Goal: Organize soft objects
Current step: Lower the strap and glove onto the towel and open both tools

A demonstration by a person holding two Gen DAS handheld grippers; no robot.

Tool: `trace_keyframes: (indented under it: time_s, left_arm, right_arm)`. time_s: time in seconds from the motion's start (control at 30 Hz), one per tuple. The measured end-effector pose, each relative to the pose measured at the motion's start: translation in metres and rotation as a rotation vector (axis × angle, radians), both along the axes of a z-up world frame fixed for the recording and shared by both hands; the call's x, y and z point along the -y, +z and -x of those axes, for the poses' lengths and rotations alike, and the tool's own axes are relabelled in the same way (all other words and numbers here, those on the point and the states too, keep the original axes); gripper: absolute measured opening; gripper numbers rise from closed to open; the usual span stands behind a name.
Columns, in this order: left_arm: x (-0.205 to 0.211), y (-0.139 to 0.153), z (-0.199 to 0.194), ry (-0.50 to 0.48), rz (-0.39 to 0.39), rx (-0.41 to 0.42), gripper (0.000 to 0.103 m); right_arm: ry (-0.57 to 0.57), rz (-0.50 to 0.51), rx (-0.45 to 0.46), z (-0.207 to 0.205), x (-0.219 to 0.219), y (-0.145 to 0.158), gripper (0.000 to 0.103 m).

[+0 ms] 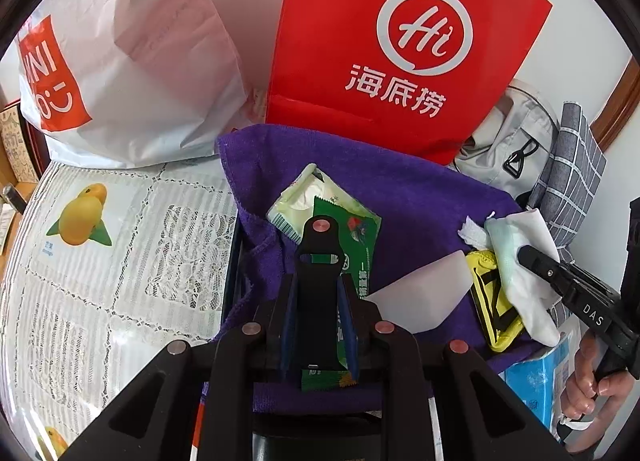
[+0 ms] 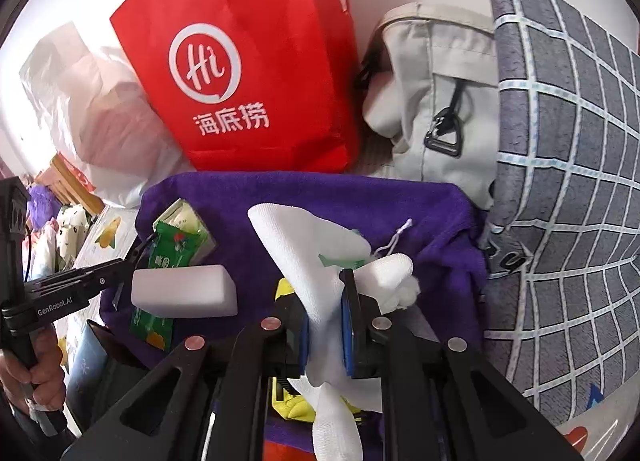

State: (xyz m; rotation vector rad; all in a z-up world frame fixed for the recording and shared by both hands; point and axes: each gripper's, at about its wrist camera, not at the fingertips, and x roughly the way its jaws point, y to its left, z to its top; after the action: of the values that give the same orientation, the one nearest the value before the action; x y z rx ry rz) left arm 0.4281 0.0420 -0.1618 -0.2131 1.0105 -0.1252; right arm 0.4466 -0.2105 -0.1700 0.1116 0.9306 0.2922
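Observation:
In the left wrist view my left gripper (image 1: 320,261) is shut on a green sachet (image 1: 360,233), held just above a purple towel (image 1: 420,197). A pale green tissue pack (image 1: 300,197) lies right behind it. A white foam block (image 1: 420,297) and a yellow pouch with black straps (image 1: 492,301) rest on the towel. My right gripper (image 2: 324,301) is shut on a white cloth (image 2: 304,245) that hangs out above and below the pads. From the left wrist view, the right gripper (image 1: 524,253) and its cloth (image 1: 532,289) are over the yellow pouch.
A red paper bag (image 1: 380,41) and a white plastic bag (image 1: 140,61) stand behind the towel. A grey bag (image 2: 432,101) and a grey checked cloth (image 2: 560,181) crowd the right. A lace tablecloth (image 1: 120,241) lies left. A blue tissue pack (image 1: 540,381) sits front right.

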Motion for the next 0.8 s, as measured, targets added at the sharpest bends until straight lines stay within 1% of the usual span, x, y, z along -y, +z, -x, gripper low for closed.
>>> trace_keyframes:
  time_s: [0.03,0.13,0.2,0.23,0.27,0.3,0.33,0.4,0.47,0.63,0.8]
  left_arm:
    - [0.0,-0.001,-0.001,0.001,0.003,-0.004,0.02]
    - [0.001,-0.002,-0.002,-0.004,0.013,-0.014,0.021]
    - [0.0,-0.001,-0.001,-0.002,0.023,-0.014,0.021]
    - [0.0,-0.001,-0.001,-0.004,0.028,-0.012,0.021]
    - [-0.001,0.001,0.0,-0.007,0.032,-0.008,0.021]
    - [-0.001,0.002,0.001,-0.007,0.032,-0.007,0.025]
    - [-0.002,0.003,0.001,-0.006,0.03,-0.005,0.032]
    - [-0.004,0.006,0.003,-0.001,0.027,-0.001,0.037]
    - [-0.007,0.01,0.006,0.007,0.033,0.002,0.037]
    - [-0.012,0.017,0.018,0.011,0.038,0.001,0.038]
    - [-0.016,0.025,0.037,0.009,0.04,0.0,0.038]
  right_arm:
    - [0.006,-0.004,-0.006,-0.001,-0.001,-0.001,0.016]
    - [0.02,-0.009,-0.017,-0.001,-0.005,-0.003,0.025]
    - [0.029,-0.012,-0.019,0.0,-0.006,-0.004,0.038]
    - [0.04,-0.018,-0.019,0.001,-0.007,-0.003,0.043]
    - [0.05,-0.022,-0.016,0.001,-0.008,-0.002,0.05]
    - [0.057,-0.026,-0.006,0.002,-0.01,0.0,0.055]
    - [0.058,-0.026,0.001,0.004,-0.01,0.002,0.058]
    - [0.058,-0.021,0.018,0.008,-0.01,0.007,0.066]
    - [0.053,-0.028,0.032,0.012,-0.01,0.013,0.068]
    - [0.027,-0.064,0.046,0.026,-0.002,0.027,0.069]
    - [0.014,-0.077,0.066,0.055,0.003,0.039,0.069]
